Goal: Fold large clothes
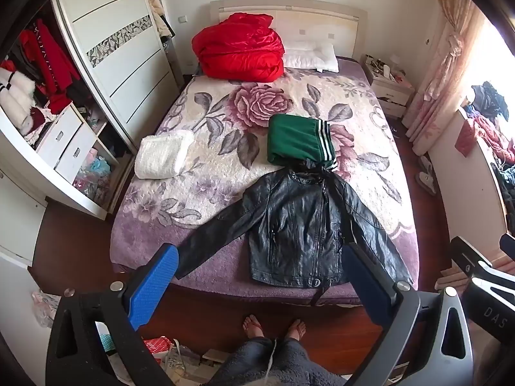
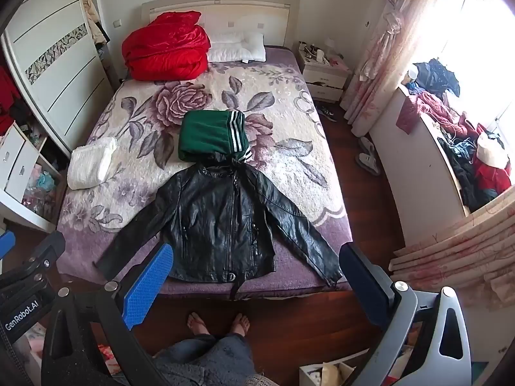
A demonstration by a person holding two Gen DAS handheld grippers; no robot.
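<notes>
A black leather jacket (image 1: pixel 299 228) lies flat, front up, sleeves spread, at the near edge of the bed (image 1: pixel 145 244); it also shows in the right wrist view (image 2: pixel 222 225). A folded green garment with white stripes (image 1: pixel 299 141) lies just behind its collar, also in the right wrist view (image 2: pixel 212 135). A folded white garment (image 1: pixel 164 154) lies at the bed's left. My left gripper (image 1: pixel 260 289) is open and empty, held above the floor short of the bed. My right gripper (image 2: pixel 257 286) is open and empty too, beside it.
A red quilt (image 1: pixel 239 48) and white pillow (image 1: pixel 312 54) lie at the headboard. An open wardrobe (image 1: pixel 48 96) stands left. A nightstand (image 2: pixel 325 74), curtains and a cluttered sill (image 2: pixel 450 135) are right. The person's bare feet (image 1: pixel 273 325) stand on the wood floor.
</notes>
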